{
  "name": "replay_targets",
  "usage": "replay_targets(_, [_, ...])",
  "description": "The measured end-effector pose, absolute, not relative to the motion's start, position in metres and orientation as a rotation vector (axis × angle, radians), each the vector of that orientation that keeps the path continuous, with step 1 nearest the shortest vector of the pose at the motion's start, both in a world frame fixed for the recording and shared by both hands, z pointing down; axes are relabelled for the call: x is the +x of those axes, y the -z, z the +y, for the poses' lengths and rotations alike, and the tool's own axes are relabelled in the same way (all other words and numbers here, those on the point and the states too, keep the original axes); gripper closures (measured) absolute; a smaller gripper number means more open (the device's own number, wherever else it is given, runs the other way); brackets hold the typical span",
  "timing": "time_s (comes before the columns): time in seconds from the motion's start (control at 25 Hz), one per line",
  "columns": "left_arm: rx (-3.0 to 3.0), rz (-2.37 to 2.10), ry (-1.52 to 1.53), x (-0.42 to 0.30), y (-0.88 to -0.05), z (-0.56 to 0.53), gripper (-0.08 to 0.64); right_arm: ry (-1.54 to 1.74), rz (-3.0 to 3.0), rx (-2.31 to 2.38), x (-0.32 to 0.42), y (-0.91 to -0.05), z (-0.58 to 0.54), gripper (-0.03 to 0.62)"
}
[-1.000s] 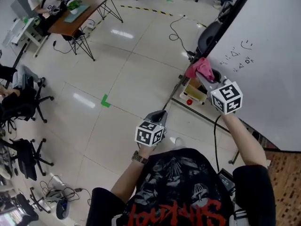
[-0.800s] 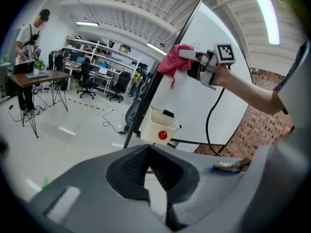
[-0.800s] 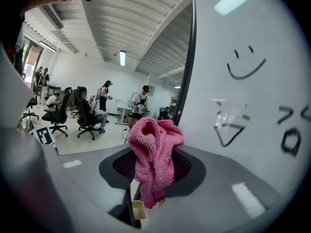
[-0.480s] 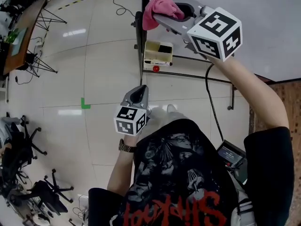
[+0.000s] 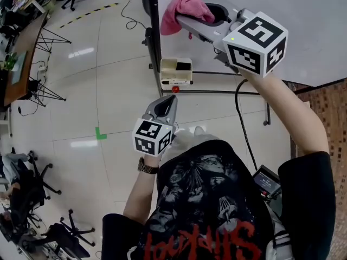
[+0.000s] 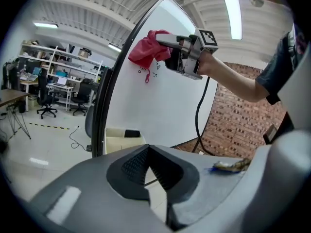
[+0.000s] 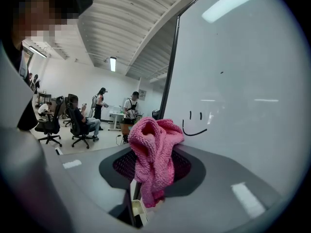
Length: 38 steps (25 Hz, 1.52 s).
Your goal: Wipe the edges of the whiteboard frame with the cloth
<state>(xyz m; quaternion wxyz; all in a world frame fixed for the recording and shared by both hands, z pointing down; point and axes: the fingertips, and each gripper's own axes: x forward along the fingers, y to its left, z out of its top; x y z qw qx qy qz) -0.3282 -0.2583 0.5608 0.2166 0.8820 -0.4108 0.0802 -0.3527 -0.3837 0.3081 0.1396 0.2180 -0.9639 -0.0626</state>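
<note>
My right gripper [image 5: 183, 19] is raised and shut on a pink cloth [image 5: 184, 8], which bunches out past its tips. The cloth sits just right of the whiteboard's black left frame edge [image 5: 152, 42], in front of the white board face [image 5: 309, 20]; whether it touches is unclear. In the right gripper view the cloth [image 7: 154, 152] hangs between the jaws of the right gripper [image 7: 153, 159], beside the frame [image 7: 170, 76] and a drawn smiley. My left gripper [image 5: 165, 106] hangs lower, shut and empty. The left gripper view shows the cloth [image 6: 147, 50] and the frame [image 6: 104, 106] beyond the left gripper [image 6: 148, 149].
A cream box [image 5: 176, 72] sits at the board's foot by a red knob [image 5: 175, 89]. A black cable [image 5: 242, 129] hangs from my right gripper. A desk [image 5: 21, 53] and office chairs [image 5: 32, 194] stand far left. People [image 7: 129, 109] are across the room.
My right gripper has risen with the cloth along the board near its left frame edge, and the head view has turned toward the board. The left gripper stays low and shut.
</note>
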Motion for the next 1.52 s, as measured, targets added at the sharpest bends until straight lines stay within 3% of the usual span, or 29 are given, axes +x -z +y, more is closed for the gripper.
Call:
replay_targets(0.28, [2.462, -1.122, -0.055, -0.339, -0.515, -0.272, 0.563, 0.154, -2.79, 0.634, -0.354, -0.303, -0.378, 0.465])
replay_targets(0.64, [2.402, -1.052, -0.059, -0.332, -0.545, -0.264, 0.563, 0.167, -2.84, 0.732, -0.321, -0.286, -0.385, 0.465])
replay_targets(1.04, [2.468, -1.034, -0.146, -0.225, -0.514, -0.246, 0.563, 0.042, -2.85, 0.786, -0.161, -0.278, -0.351, 0.465])
replay_targets(1.24, [2.477, -1.014, -0.231, -0.128, -0.51, -0.219, 0.563, -0.155, -2.799, 0.511, -0.06, -0.334, -0.292, 0.463])
replay_targets(1.52, [2.39, -1.031, -0.296, -0.01, -0.546, -0.184, 0.562, -0.264, -2.887, 0.501, 0.101, -0.416, -0.253, 0.466])
